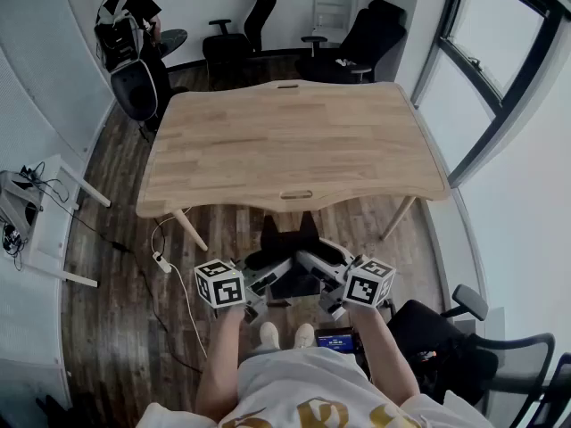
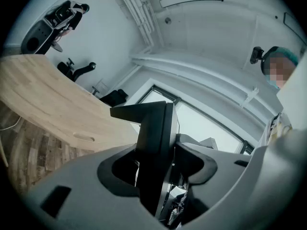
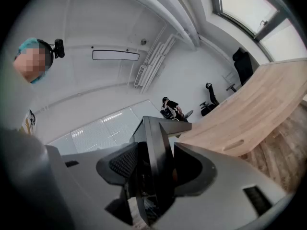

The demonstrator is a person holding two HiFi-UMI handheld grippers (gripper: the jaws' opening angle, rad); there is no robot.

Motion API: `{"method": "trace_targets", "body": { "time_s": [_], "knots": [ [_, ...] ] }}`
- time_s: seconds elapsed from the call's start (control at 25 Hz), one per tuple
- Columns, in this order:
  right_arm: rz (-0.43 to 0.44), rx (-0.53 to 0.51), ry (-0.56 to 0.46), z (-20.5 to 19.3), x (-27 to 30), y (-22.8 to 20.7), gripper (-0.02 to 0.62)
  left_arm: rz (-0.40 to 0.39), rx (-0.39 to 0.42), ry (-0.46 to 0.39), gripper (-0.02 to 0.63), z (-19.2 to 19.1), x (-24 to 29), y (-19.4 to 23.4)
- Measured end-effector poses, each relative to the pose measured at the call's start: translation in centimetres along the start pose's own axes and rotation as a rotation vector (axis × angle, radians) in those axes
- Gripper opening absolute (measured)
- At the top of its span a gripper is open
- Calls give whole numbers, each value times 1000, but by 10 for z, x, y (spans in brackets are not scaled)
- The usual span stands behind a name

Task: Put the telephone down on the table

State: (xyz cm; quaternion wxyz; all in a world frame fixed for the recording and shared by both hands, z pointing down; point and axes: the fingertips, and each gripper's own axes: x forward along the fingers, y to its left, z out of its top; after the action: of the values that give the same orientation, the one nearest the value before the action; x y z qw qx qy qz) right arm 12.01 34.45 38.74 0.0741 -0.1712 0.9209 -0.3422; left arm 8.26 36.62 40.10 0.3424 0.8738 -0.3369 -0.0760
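1. On the head view I hold the left gripper and the right gripper side by side, just short of the near edge of the wooden table. Both sit lower than the tabletop, above the plank floor.
2. The black telephone hangs between the two grippers on my side of the table. It is clear of the table's edge and not yet set down on the top.
3. In the left gripper view the jaws stand fairly wide and are clamped on a black, slab-like part of the telephone. That part rises upright between them, and the table's near edge runs behind it to the left.
4. In the right gripper view the jaws are spread wide and closed on the telephone's other side. The ribbed pad presses against the dark casing, and the table stretches away to the right.
5. Beyond the table's far edge stand black office chairs. A person with a backpack is by the far left corner.
6. To the right of the table is a dark-framed window.
7. To the left of the table is a white side table strewn with cables.
8. A white power strip lies on the floor near the table's near left leg.
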Motion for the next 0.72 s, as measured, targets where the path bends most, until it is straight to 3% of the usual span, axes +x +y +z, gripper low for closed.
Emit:
{"method": "trace_targets", "body": {
  "time_s": [0.72],
  "knots": [
    [52,22,-7,13,-15,-2,215,-19,3,-13,218,1,14,-10]
  ]
}}
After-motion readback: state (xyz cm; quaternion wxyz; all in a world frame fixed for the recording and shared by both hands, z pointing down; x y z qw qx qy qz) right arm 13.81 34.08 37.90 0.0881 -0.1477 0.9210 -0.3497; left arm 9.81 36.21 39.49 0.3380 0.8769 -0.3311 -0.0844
